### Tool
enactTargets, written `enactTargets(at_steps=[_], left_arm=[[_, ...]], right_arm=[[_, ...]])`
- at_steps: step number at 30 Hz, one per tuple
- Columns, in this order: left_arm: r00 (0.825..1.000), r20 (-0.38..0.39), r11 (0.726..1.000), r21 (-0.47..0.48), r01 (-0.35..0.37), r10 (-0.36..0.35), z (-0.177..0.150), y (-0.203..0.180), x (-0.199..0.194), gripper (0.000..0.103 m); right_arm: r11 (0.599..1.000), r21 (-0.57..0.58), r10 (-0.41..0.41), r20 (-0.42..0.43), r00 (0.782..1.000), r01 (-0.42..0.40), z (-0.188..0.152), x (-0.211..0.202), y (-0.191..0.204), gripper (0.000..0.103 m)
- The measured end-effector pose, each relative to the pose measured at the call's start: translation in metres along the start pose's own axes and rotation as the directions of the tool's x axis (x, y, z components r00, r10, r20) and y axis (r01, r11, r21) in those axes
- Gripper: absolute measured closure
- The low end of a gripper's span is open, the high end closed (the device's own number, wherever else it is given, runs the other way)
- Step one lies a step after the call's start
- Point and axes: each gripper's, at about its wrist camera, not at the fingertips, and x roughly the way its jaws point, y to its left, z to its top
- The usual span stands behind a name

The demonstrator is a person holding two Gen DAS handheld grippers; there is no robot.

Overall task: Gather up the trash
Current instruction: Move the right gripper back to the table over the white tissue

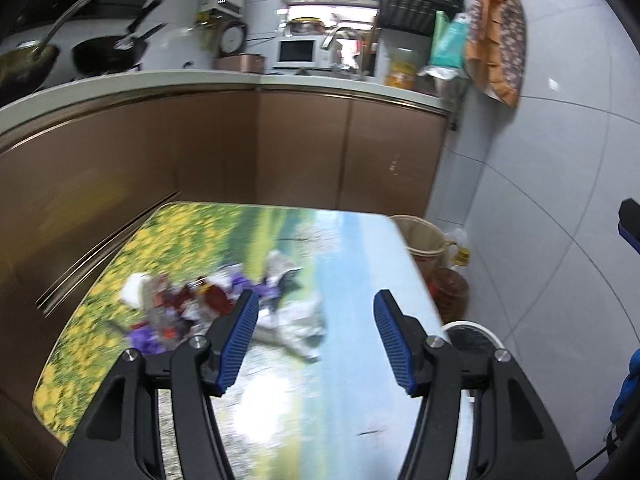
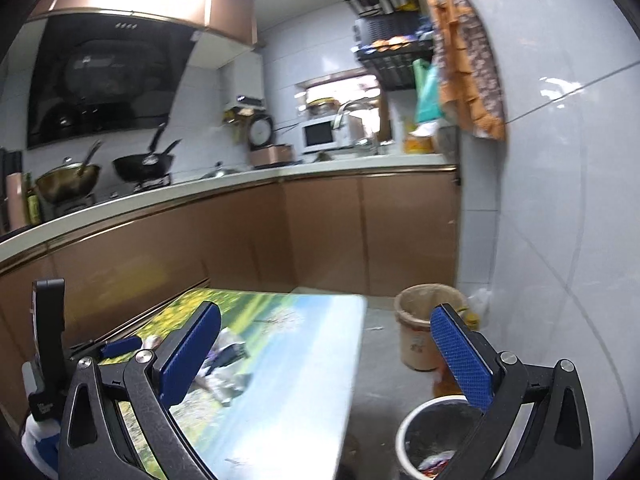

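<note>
A pile of trash (image 1: 224,308) lies on the counter (image 1: 352,264), the small one with a picture of yellow flowers and blue sky on top. The pile looks like crumpled wrappers in red, purple, white and silver, but the picture is blurry, so each piece is hard to name. It sits on the flower side of the counter, well away from the bin.

The white trash bin (image 2: 434,438) stands on the floor just beside the counter's sky end. A few bright scraps (image 2: 436,462) already lie at the bottom of it. So some trash seems to be collected, but most of the pile is left on the counter.

The left hand-held gripper (image 1: 316,340) hangs above the counter, just beside the pile. Its jaws are apart and nothing is between them. The right hand-held gripper (image 2: 320,360) is up above the bin and the counter's edge. Its jaws are spread very wide and hold nothing.

A tan bucket (image 2: 424,332) stands on the floor beyond the bin, near the white tile wall (image 2: 560,200).
</note>
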Motion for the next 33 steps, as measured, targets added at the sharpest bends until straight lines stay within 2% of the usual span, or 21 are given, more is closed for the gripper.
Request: enactTargets(at_steps=[3, 7, 10, 14, 16, 19, 23, 26, 28, 30, 31, 33], left_arm=[[0.999, -0.014, 0.998, -0.032, -0.047, 0.047, -0.008, 0.031, -0.001, 0.045], [0.993, -0.055, 0.992, -0.066, -0.110, 0.106, -0.022, 0.070, 0.007, 0.045], [0.986, -0.094, 0.986, -0.079, -0.144, 0.136, -0.031, 0.090, 0.021, 0.045], [0.975, -0.148, 0.977, -0.107, -0.183, 0.166, -0.035, 0.112, 0.048, 0.046], [0.972, -0.157, 0.975, -0.104, -0.195, 0.178, -0.034, 0.117, 0.061, 0.046], [0.967, -0.172, 0.972, -0.109, -0.208, 0.188, -0.032, 0.126, 0.080, 0.047], [0.960, -0.212, 0.971, -0.113, -0.209, 0.182, -0.032, 0.134, 0.103, 0.068], [0.956, -0.238, 0.973, -0.111, -0.203, 0.173, -0.036, 0.134, 0.113, 0.074], [0.954, -0.250, 0.974, -0.110, -0.198, 0.165, -0.039, 0.134, 0.117, 0.082], [0.953, -0.260, 0.974, -0.118, -0.192, 0.156, -0.041, 0.134, 0.119, 0.093], [0.953, -0.261, 0.974, -0.121, -0.190, 0.153, -0.042, 0.134, 0.119, 0.095], [0.955, -0.258, 0.974, -0.131, -0.186, 0.148, -0.042, 0.134, 0.116, 0.097]], right_arm=[[0.999, -0.021, 0.048, -0.049, 0.998, -0.049, -0.007, 0.017, 0.014, 0.000], [0.988, -0.034, 0.145, -0.150, 0.978, -0.152, -0.025, 0.053, 0.032, 0.000], [0.971, -0.045, 0.216, -0.243, 0.946, -0.234, -0.045, 0.088, 0.050, 0.000], [0.949, -0.063, 0.268, -0.356, 0.895, -0.309, -0.071, 0.137, 0.077, 0.001], [0.936, -0.038, 0.303, -0.416, 0.857, -0.349, -0.085, 0.169, 0.089, 0.006], [0.928, 0.028, 0.341, -0.471, 0.814, -0.373, -0.102, 0.205, 0.097, 0.014], [0.919, 0.102, 0.375, -0.527, 0.763, -0.381, -0.124, 0.252, 0.106, 0.026], [0.913, 0.148, 0.395, -0.552, 0.734, -0.380, -0.137, 0.273, 0.109, 0.032], [0.907, 0.174, 0.412, -0.560, 0.719, -0.384, -0.141, 0.280, 0.109, 0.038], [0.902, 0.188, 0.422, -0.571, 0.704, -0.388, -0.147, 0.286, 0.111, 0.050], [0.900, 0.195, 0.427, -0.577, 0.696, -0.390, -0.149, 0.288, 0.111, 0.055], [0.894, 0.207, 0.440, -0.582, 0.684, -0.398, -0.150, 0.289, 0.111, 0.078]])
